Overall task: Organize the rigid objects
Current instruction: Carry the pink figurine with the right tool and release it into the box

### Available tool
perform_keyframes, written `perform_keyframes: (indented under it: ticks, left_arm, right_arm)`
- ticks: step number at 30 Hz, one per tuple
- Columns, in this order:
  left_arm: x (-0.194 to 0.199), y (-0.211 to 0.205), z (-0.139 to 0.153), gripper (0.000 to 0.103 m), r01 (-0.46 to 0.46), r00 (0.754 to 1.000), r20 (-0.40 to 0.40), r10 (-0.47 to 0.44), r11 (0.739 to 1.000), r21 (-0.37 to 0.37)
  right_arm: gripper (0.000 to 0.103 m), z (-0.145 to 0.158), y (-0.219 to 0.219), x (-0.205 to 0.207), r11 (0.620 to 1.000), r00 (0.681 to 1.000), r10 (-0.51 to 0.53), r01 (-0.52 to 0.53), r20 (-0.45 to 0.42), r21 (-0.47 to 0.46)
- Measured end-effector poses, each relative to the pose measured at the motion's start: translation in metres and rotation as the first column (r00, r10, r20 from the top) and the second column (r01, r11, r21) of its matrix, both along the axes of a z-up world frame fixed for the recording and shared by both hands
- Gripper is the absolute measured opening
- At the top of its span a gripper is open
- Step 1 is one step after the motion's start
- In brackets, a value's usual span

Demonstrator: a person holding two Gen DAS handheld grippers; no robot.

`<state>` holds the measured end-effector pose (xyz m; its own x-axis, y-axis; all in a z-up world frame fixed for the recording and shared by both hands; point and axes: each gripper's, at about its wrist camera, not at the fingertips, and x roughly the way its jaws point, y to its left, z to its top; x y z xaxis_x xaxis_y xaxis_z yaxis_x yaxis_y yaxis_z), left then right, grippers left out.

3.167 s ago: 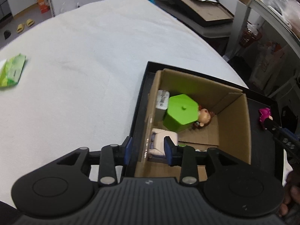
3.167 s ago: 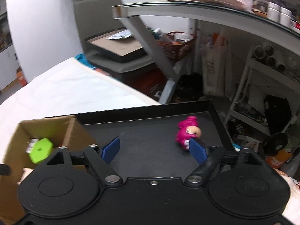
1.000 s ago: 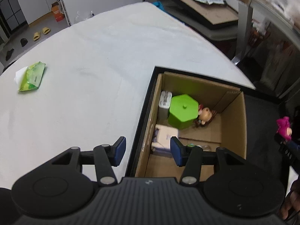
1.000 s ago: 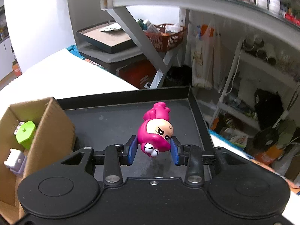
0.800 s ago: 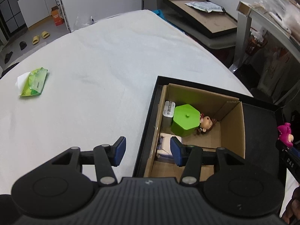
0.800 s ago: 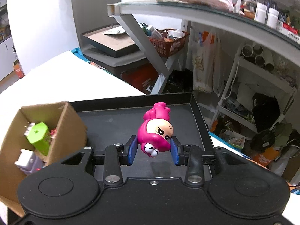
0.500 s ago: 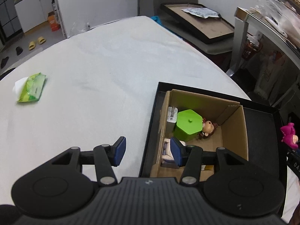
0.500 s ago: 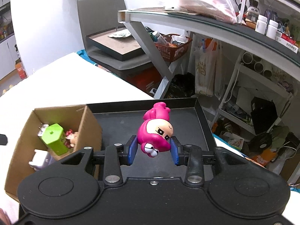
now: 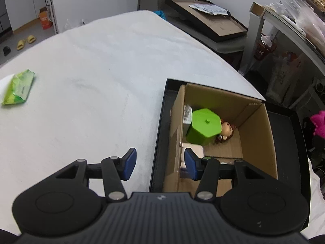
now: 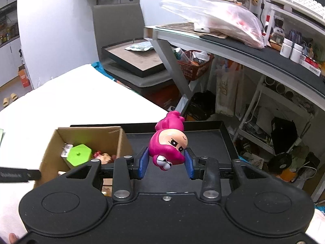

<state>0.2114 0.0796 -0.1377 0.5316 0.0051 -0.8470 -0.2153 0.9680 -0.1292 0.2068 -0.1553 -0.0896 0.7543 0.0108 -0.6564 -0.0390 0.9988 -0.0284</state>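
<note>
1. Right gripper (image 10: 166,162) is clamped on the pink figurine (image 10: 168,145), pads on either side of its head. The toy hangs face-up and tilted, body pointing away from the camera. It is held clear of the black tray (image 10: 205,140), probably so it clears the box wall on the way over.
2. The cardboard box (image 9: 256,134) is the landmark. It sits inside the tray at the tray's left end, top open, so items go in from above.
3. Already in the box: a green hexagonal container (image 9: 204,127) near the far-left corner, a white charger-like block (image 9: 187,114) wedged between it and the left wall, and a brown-haired doll figure (image 9: 225,131) just right of the green one.
4. A white and lilac item (image 9: 193,151) lies at the box's near-left, partly hidden behind the left gripper's finger; can't tell what it is.
5. Left gripper (image 9: 159,163) is spread apart and holds nothing, straddling the box's left wall from above, likely parked there to stay out of the drop path.
6. The free floor is in the box's right half, the likely drop zone.
7. A green wipes pack (image 9: 17,89) lies on the white tablecloth (image 9: 91,81), well left of the box.
</note>
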Motion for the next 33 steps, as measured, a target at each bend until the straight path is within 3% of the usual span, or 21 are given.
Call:
perform_keyframes:
  ticks: [17, 29, 31, 33]
  left_arm:
    - [0.002, 0.01, -0.025, 0.05, 0.015, 0.999, -0.049, -0.019, 0.996, -0.089]
    - [0.005, 0.014, -0.038, 0.049, -0.01, 0.997, -0.073, -0.003, 0.982, -0.19]
    - [0.005, 0.016, -0.041, 0.044, -0.02, 0.997, -0.079, 0.003, 0.976, -0.218]
    - [0.005, 0.017, -0.043, 0.027, -0.025, 0.997, -0.08, 0.006, 0.97, -0.24]
  right_arm:
    - [0.037, 0.0, 0.06, 0.004, 0.997, 0.997, 0.074, -0.075, -0.023, -0.01]
    - [0.037, -0.02, 0.095, 0.014, 0.986, 0.98, 0.166, -0.168, -0.107, -0.005]
    - [0.037, -0.025, 0.099, 0.017, 0.986, 0.978, 0.168, -0.169, -0.126, -0.002]
    - [0.037, -0.029, 0.101, 0.017, 0.985, 0.975, 0.172, -0.174, -0.14, 0.0]
